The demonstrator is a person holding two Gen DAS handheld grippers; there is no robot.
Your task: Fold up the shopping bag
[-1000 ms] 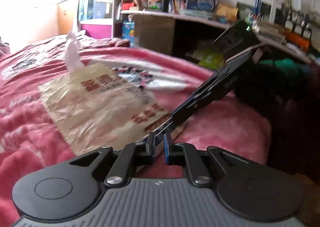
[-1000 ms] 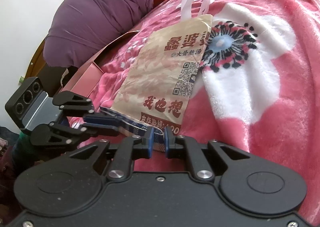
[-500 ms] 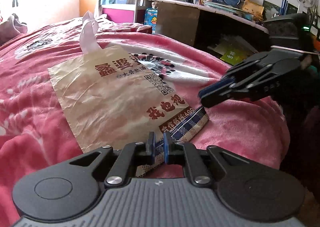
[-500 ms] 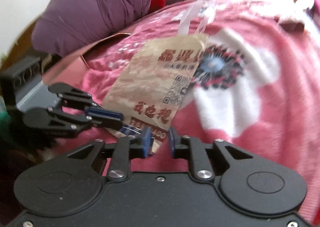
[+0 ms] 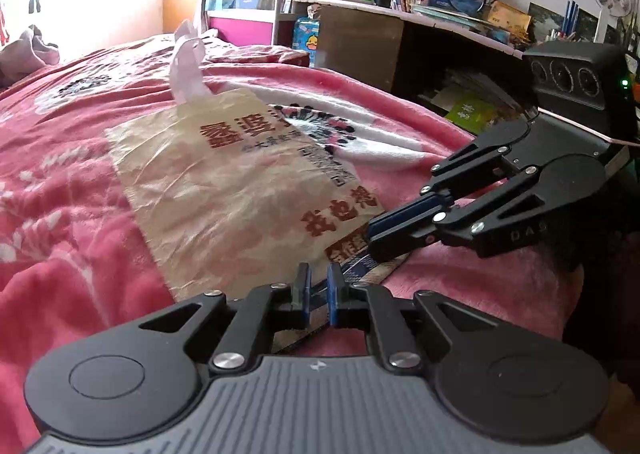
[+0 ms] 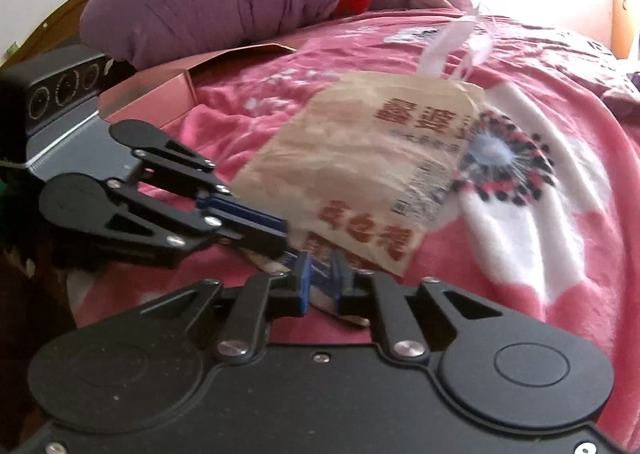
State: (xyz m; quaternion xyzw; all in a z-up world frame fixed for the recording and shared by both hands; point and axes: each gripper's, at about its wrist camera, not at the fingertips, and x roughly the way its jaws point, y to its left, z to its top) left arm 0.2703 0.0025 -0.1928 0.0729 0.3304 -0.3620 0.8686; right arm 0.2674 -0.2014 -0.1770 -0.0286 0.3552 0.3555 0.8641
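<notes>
While both clamp its near hem | one shopping bag (image 5: 240,189) flat on bed's pink blanket (image 5: 60,246), centre frame | two tools: left hand-held gripper (image 5: 318,294) clenched on lower edge; right hand-held gripper (image 6: 322,284) closing on lower corner, bag between pads

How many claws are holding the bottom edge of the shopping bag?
2. The left claw grips the shopping bag at its near bottom edge. The right claw is closing on the same edge beside it, nearer the corner.
</notes>
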